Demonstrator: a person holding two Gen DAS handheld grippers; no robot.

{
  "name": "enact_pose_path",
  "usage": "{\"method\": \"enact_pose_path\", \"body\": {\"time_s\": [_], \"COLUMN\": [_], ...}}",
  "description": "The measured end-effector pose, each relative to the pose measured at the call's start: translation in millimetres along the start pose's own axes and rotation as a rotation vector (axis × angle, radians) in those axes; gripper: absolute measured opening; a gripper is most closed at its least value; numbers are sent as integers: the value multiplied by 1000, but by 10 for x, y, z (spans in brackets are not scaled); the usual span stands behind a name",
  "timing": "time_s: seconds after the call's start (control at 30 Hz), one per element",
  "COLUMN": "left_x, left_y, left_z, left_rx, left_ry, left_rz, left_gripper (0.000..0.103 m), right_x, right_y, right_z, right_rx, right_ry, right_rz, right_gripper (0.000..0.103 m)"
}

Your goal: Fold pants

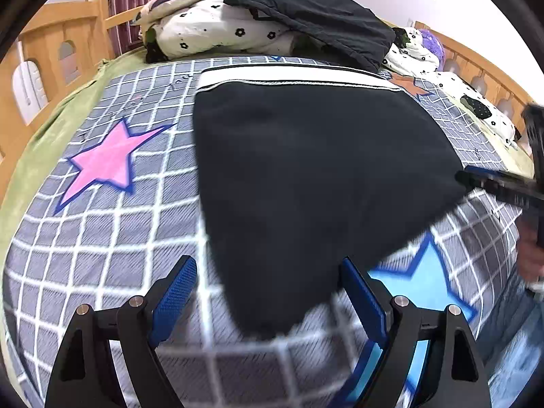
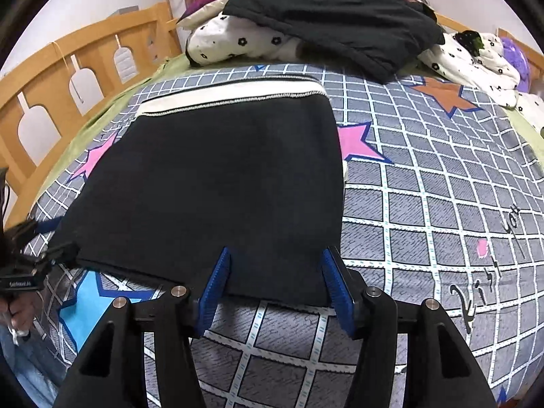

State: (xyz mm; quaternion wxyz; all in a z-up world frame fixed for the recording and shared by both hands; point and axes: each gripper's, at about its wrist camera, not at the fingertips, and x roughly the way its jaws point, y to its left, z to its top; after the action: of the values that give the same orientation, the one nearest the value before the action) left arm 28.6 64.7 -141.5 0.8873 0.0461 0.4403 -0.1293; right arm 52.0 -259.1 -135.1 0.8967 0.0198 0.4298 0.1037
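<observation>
Black pants (image 1: 306,170) with a white waistband (image 1: 299,80) lie folded flat on the bed, waistband at the far end. They also show in the right wrist view (image 2: 217,183). My left gripper (image 1: 268,272) is open, its blue pads either side of the near corner of the pants. My right gripper (image 2: 275,265) is open over the near edge of the pants, near their right corner. The right gripper shows in the left wrist view (image 1: 476,180) at the pants' right corner. The left gripper shows in the right wrist view (image 2: 51,255) at the left corner.
The bed has a grey checked sheet (image 2: 425,204) with pink, blue and orange stars. A pile of quilts (image 1: 217,30) with a dark garment (image 1: 316,13) on top lies at the far end. A wooden rail (image 2: 68,78) runs along the left side.
</observation>
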Motion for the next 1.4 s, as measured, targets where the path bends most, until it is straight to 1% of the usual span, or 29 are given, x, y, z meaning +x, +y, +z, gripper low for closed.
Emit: {"method": "enact_pose_path", "body": {"time_s": [0.07, 0.17, 0.27, 0.33, 0.43, 0.47, 0.5, 0.53, 0.6, 0.63, 0.67, 0.7, 0.73, 0.77, 0.8, 0.83, 0.87, 0.9, 0.97, 1.03, 1.07, 1.1, 1.17, 1.23, 1.3, 1.33, 1.4], "left_x": [-41, -54, -46, -67, -45, -23, -17, 4, 22, 23, 10, -52, -123, -233, -249, -204, -50, 75, 65, -13, -78, -132, -251, -388, -471, -483, -443], "left_y": [19, 46, 34, 14, -67, -102, -135, -172, -235, -277, -307, -282, -234, -103, -13, 16, 21, 7, -7, 15, 52, 83, 125, 169, 200, 200, 157], "left_z": [-93, -224, -288, -274, -233, -222, -215, -179, -140, -141, -121, -94, -73, -45, -48, -66, -124, -196, -247, -219, -228, -245, -282, -273, -214, -175, -59], "left_rx": [40, 93, 166, 185, 218, 233, 238, 238, 216, 210, 200, 153, 95, -12, -72, -87, -66, -41, -42, -60, -83, -101, -119, -116, -139, -148, -147], "left_ry": [13, 26, 27, 12, -4, -11, -17, -27, -44, -56, -86, -124, -153, -191, -196, -171, -95, -48, -67, -49, -52, -50, -56, -97, -138, -154, -158], "left_rz": [34, 114, 195, 219, 229, 241, 246, 235, 205, 198, 221, 211, 176, 102, 76, 76, 101, 131, 126, 97, 78, 77, 108, 102, 87, 84, 97], "left_gripper": [86, 85, 85, 85, 80, 76, 66, 60, 35, 30, 27, 23, 21, 18, 17, 16, 14, 14, 14, 17, 22, 34, 50, 51, 59, 60, 60], "right_x": [-45, -52, -52, -56, -61, -57, -52, -45, -26, -23, -28, -40, -55, -70, -76, -73, -52, -33, 40, 32, -9, -37, -147, -190, -204, -199, -155], "right_y": [-15, -47, -56, -54, -40, -30, -25, -23, -13, -14, -17, -21, -22, -19, -20, -9, 5, 22, 71, 123, 159, 166, 161, 130, 86, 79, 71], "right_z": [2, 5, 9, 17, 19, 18, 15, 15, 11, 9, 13, 23, 31, 39, 38, 39, 35, 23, -3, -7, 14, 22, 60, 101, 159, 177, 208], "right_rx": [9, 32, 33, 29, 21, 13, 6, 1, -10, -10, -9, -6, -4, -2, -2, -4, -8, -13, -40, -78, -112, -125, -134, -120, -89, -77, -61], "right_ry": [-12, -7, -9, -12, -14, -15, -16, -14, -9, -9, -10, -15, -21, -27, -30, -30, -23, -14, 8, -2, -15, -26, -92, -112, -113, -115, -106], "right_rz": [-2, -1, 2, -4, 1, -3, -8, -11, -16, -16, -14, -13, -11, -8, -5, -3, -3, -5, -26, -55, -61, -62, -78, -79, -49, -39, -14], "right_gripper": [56, 56, 56, 56, 56, 56, 56, 56, 56, 56, 56, 56, 56, 56, 56, 56, 56, 56, 56, 56, 56, 56, 56, 56, 56, 56, 56]}}
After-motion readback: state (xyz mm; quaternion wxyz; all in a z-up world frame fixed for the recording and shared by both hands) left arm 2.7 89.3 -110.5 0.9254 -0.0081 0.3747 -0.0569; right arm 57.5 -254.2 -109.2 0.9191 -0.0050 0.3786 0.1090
